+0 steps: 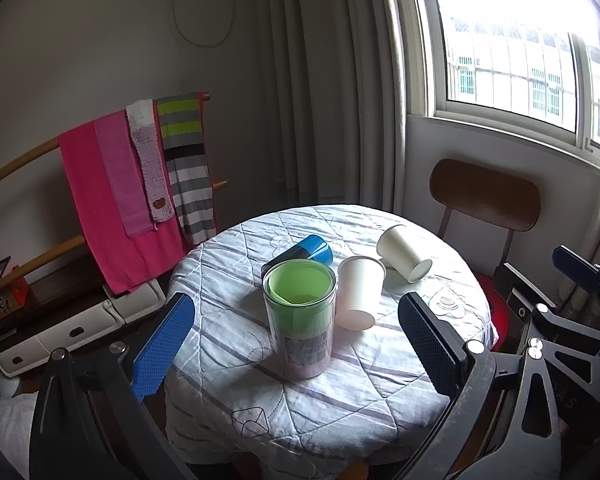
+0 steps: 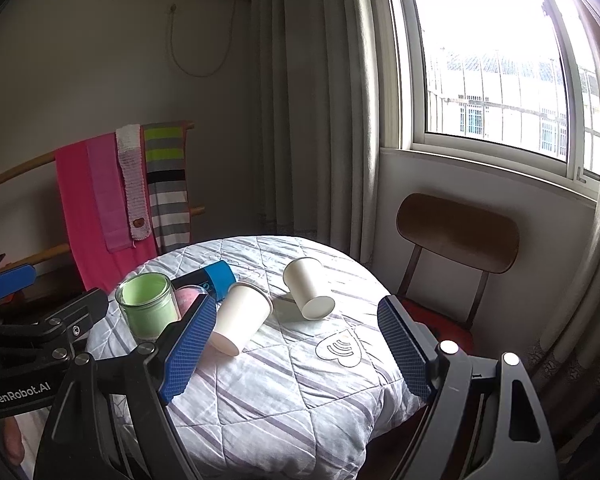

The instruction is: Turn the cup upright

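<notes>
a round table point(image 1: 340, 420) under a quilted striped cloth carries everything here, with a wooden chair point(image 1: 484, 196) pulled up at its far right edge beneath the window. nearest the front edge, a little left of centre, stands the tall clear tumbler point(image 1: 300, 316) with a green liner, upright, mouth open to the ceiling. behind it, toward the far edge, a blue cup point(image 1: 314, 248) lies on its side. just right of the tumbler a white paper cup point(image 1: 358, 292) stands upright, rim up, though the right view makes it look tilted. beyond that, toward the far right edge, the second white paper cup point(image 1: 404, 252) is tipped over, base pointing toward us and mouth turned away; this looks like one to set right. i'd judge it very light and thin-walled, easy to crush or skid on the cloth, so a gentle pinch across the middle of its side wall, then a roll onto its base, seems safest. the left gripper point(image 1: 296, 340) hangs near the front edge, fingers spread wide either side of the tumbler, holding nothing. the right gripper point(image 2: 296, 344) hangs alongside, its fingers likewise spread and empty.
</notes>
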A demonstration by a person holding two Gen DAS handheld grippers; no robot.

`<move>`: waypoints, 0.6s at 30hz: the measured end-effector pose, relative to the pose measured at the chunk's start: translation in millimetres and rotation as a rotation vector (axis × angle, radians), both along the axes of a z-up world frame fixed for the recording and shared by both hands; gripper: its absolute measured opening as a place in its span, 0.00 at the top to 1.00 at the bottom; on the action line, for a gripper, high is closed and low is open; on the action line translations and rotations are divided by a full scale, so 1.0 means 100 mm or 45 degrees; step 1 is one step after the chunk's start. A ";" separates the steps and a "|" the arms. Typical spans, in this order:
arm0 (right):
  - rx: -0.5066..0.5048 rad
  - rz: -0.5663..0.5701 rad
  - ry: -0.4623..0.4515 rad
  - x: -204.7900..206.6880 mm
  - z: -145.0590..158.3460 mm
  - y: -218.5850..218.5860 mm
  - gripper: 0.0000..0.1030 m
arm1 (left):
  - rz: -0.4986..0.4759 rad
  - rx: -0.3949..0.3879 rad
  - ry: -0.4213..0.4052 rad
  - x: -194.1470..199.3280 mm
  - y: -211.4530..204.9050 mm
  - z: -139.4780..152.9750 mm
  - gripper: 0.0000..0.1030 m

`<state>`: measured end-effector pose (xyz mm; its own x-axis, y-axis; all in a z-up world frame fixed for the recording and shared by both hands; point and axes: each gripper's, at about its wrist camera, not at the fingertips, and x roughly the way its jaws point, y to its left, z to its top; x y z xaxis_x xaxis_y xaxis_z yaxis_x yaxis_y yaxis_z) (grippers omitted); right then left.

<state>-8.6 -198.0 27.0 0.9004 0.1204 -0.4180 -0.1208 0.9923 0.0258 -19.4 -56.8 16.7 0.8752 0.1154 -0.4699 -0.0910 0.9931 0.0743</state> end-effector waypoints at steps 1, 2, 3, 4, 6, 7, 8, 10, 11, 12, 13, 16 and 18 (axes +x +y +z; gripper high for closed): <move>-0.002 0.000 -0.006 0.00 0.00 0.01 0.18 | 0.006 0.000 -0.014 -0.01 0.01 0.00 0.00; -0.001 0.003 -0.013 -0.01 0.00 0.01 0.18 | 0.011 0.001 -0.032 -0.02 0.01 0.01 0.00; 0.002 0.006 -0.021 -0.01 0.00 0.01 0.18 | 0.014 0.005 -0.058 -0.04 0.01 0.01 0.00; 0.007 0.009 -0.036 -0.02 0.00 0.01 0.18 | 0.020 0.011 -0.085 -0.06 0.02 0.01 0.00; 0.010 0.016 -0.061 -0.04 0.00 0.02 0.18 | 0.035 0.023 -0.134 -0.10 0.02 0.02 0.00; 0.007 0.020 -0.078 -0.05 0.00 0.02 0.18 | 0.038 0.029 -0.152 -0.13 0.02 0.02 0.00; 0.001 0.019 -0.099 -0.06 0.00 0.03 0.18 | 0.040 0.032 -0.166 -0.14 0.02 0.02 0.00; -0.020 0.011 -0.127 -0.07 -0.01 0.05 0.18 | 0.047 0.049 -0.176 -0.15 0.01 0.01 0.00; -0.029 0.006 -0.139 -0.08 -0.01 0.05 0.18 | 0.047 0.050 -0.174 -0.15 0.02 0.01 0.00; -0.033 0.004 -0.147 -0.07 -0.01 0.06 0.18 | 0.045 0.046 -0.169 -0.15 0.02 0.00 0.00; -0.035 0.004 -0.152 -0.06 -0.01 0.07 0.18 | 0.043 0.038 -0.168 -0.14 0.04 0.00 0.00; -0.029 0.005 -0.185 -0.06 -0.01 0.07 0.18 | 0.029 0.006 -0.157 -0.13 0.08 -0.01 0.00; -0.033 0.001 -0.193 -0.05 -0.02 0.08 0.18 | 0.031 0.003 -0.153 -0.12 0.08 -0.01 0.00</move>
